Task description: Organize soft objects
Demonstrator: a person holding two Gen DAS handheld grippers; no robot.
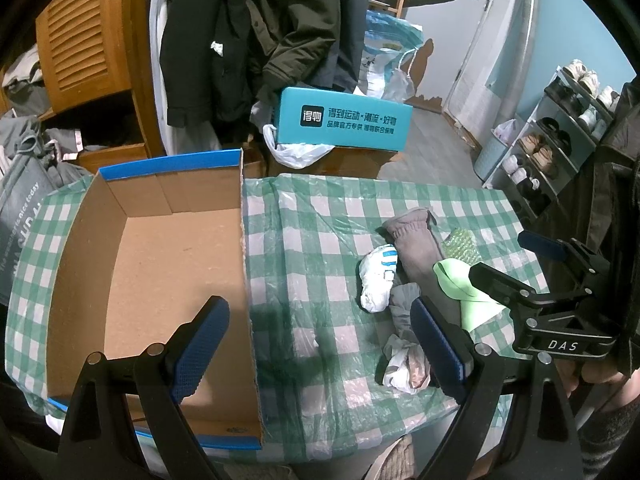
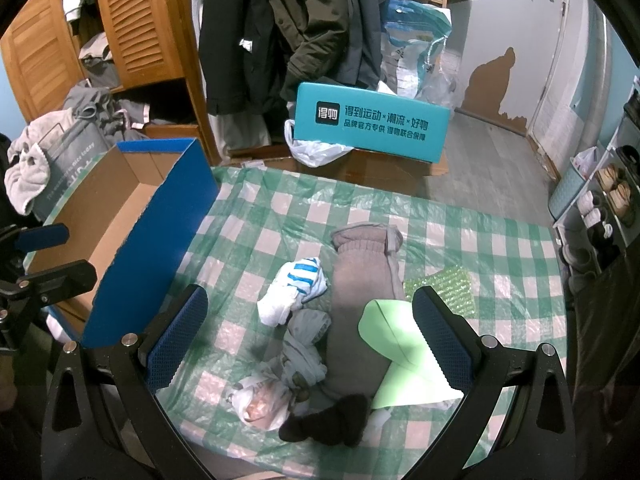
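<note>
Black fuzzy sock (image 2: 328, 420) nearest, I'm hovering both spread grippers (image 2: 310, 336) (image 1: 320, 348), judging its pickup next for the empty cardboard box (image 1: 160, 280).

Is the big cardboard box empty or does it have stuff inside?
Empty. The cardboard box shows only bare brown floor; the socks lie outside, on the checked tablecloth.

Right finger (image 1: 438, 350) of left gripper hid part of the crumpled grey-white cloth (image 1: 404, 354). Light green cloth (image 2: 394, 354) ran behind the right gripper's finger (image 2: 442, 344). Black sock (image 2: 328, 420) blurred.
</note>
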